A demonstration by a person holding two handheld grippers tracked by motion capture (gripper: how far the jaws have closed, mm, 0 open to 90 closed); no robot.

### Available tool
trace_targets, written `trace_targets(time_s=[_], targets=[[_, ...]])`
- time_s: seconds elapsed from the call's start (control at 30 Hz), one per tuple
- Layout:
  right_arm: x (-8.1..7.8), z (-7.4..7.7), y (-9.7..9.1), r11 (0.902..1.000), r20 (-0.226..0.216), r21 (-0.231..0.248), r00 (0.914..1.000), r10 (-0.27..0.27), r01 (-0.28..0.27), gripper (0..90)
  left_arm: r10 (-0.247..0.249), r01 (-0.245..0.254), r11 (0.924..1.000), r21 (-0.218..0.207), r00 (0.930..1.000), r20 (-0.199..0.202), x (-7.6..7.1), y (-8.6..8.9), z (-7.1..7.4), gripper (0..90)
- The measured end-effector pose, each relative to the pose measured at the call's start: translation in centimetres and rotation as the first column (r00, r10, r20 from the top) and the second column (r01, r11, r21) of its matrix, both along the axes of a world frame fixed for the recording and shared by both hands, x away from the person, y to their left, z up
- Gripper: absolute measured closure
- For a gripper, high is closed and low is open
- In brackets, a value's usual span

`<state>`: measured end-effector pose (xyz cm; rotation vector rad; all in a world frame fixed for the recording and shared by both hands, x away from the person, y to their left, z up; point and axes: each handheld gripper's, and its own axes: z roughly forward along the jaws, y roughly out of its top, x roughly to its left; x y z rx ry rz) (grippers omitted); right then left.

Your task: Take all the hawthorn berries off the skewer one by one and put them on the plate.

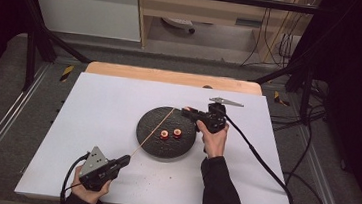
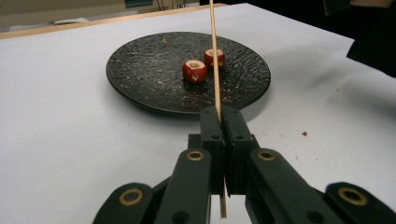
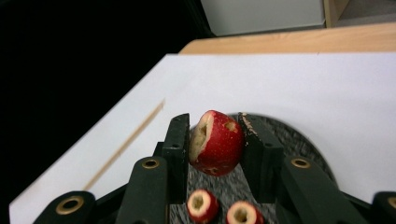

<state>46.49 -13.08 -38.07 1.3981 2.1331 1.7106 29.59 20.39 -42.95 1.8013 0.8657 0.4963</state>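
Left gripper (image 2: 219,122) clamps skewer (image 2: 214,56); its long axis slants up over the plate (image 1: 147,134) toward right gripper (image 3: 215,135), clenched on an apple piece (image 3: 219,142) near its tip.

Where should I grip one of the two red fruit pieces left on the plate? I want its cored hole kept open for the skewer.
Take the nearer red fruit piece by its rounded red sides, coming down from above the black plate. Its cored hole faces roughly sideways toward the skewer, so side pads would probably leave it open.
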Motion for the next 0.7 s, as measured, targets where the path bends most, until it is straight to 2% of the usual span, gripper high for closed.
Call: trace_targets(time_s=[0.17,0.33,0.47,0.63,0.7], targets=[[-1.1,-2.0,1.2,0.9958,-0.019,-0.075,0.9985,0.051,-0.053,65.9,0.004,-0.004,1.0000,0.002,1.0000,-0.005,0.1,0.0,-0.1,88.3],[-2.0,-4.0,2.5,0.9859,-0.040,-0.131,0.9942,0.100,-0.105,65.8,0.007,-0.007,1.0000,0.003,0.9999,-0.008,0.1,0.1,-0.1,88.3],[-2.5,-5.6,3.2,0.9744,-0.060,-0.184,0.9910,0.120,-0.129,65.7,0.009,-0.009,0.9999,0.004,0.9999,-0.015,0.2,0.1,-0.1,88.2],[-2.9,-6.5,3.4,0.9655,-0.066,-0.217,0.9890,0.133,-0.144,65.4,0.010,-0.010,0.9999,0.008,0.9998,-0.019,0.3,0.1,-0.2,88.3],[-3.1,-6.7,3.4,0.9587,-0.063,-0.242,0.9883,0.139,-0.150,64.8,0.011,-0.011,0.9999,0.009,0.9997,-0.023,0.3,0.1,-0.2,88.3]])
